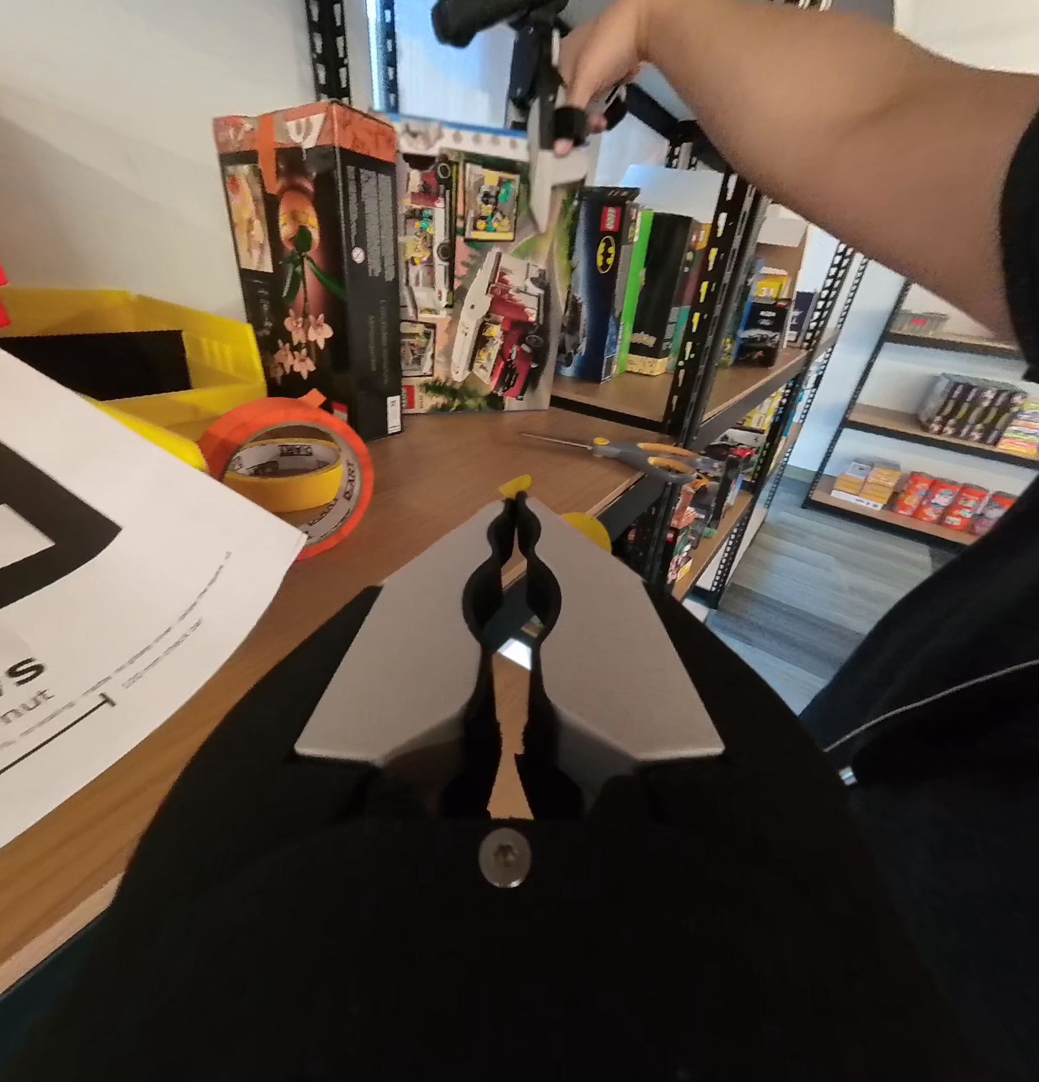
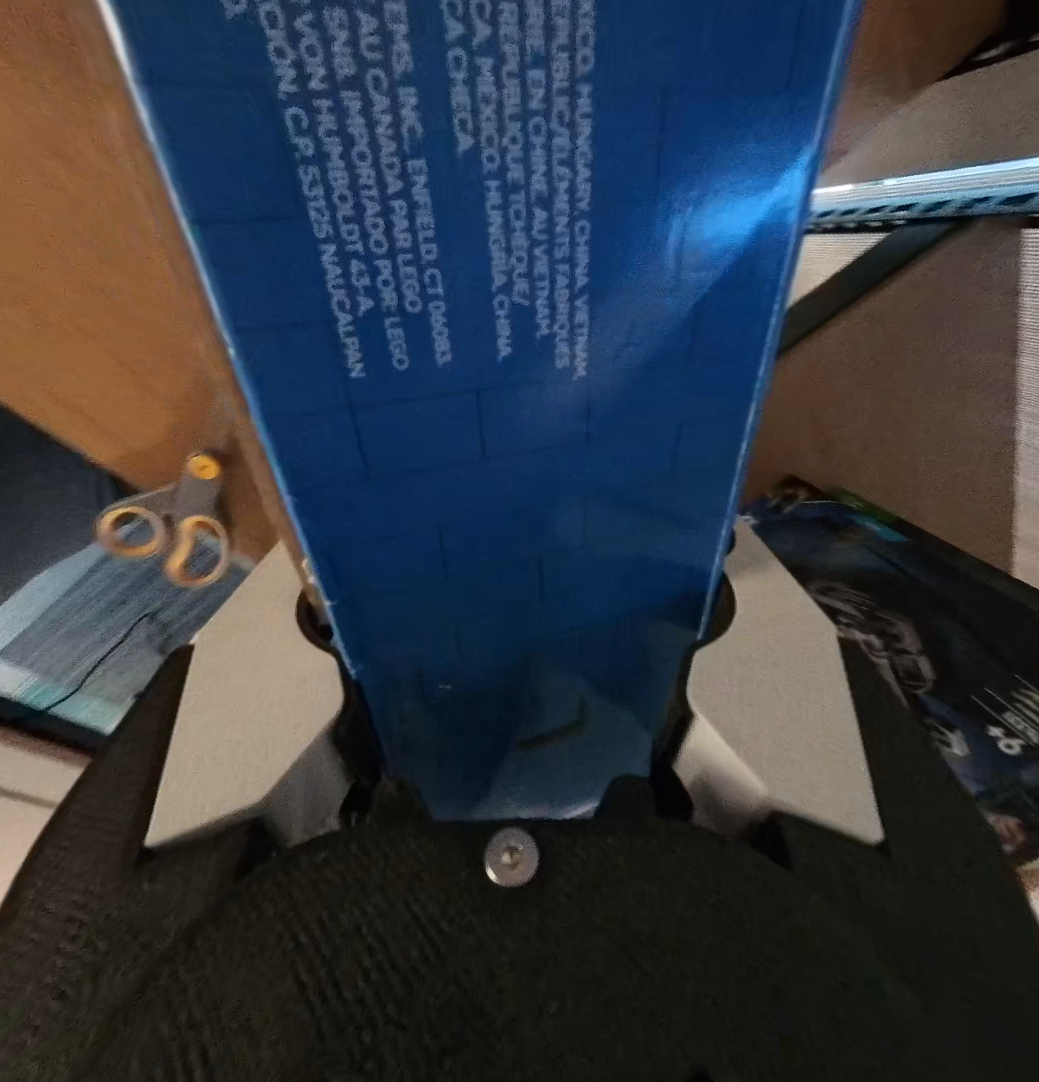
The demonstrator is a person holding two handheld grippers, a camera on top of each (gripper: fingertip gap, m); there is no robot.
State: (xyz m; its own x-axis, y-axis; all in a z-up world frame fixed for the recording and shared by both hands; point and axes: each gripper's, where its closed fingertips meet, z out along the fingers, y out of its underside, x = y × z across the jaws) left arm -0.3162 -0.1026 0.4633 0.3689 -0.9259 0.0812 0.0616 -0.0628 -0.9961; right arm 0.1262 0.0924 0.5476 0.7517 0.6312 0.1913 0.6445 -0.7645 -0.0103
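My left gripper [image 1: 518, 497] is shut, and a small yellow piece of tape [image 1: 516, 485] sticks out from its tips. It hovers over a wooden shelf board [image 1: 447, 480]. A yellow tape roll [image 1: 590, 527] peeks out behind its right finger. An orange tape roll [image 1: 341, 462] with a smaller yellow roll [image 1: 283, 477] inside lies to the left. My right gripper [image 2: 517, 609] straddles the blue top edge of a tall toy box [image 2: 505, 351], with both fingers against its sides. In the left wrist view, it grips that picture-covered box [image 1: 476, 293] from above [image 1: 555, 187].
A black flower-print box [image 1: 312, 263] stands left of the held box, with more toy boxes [image 1: 628, 287] to its right. Scissors [image 1: 640, 454] lie near the shelf edge and also show in the right wrist view [image 2: 166, 533]. A white printed sheet [image 1: 95, 556] and a yellow bin [image 1: 172, 357] sit at left.
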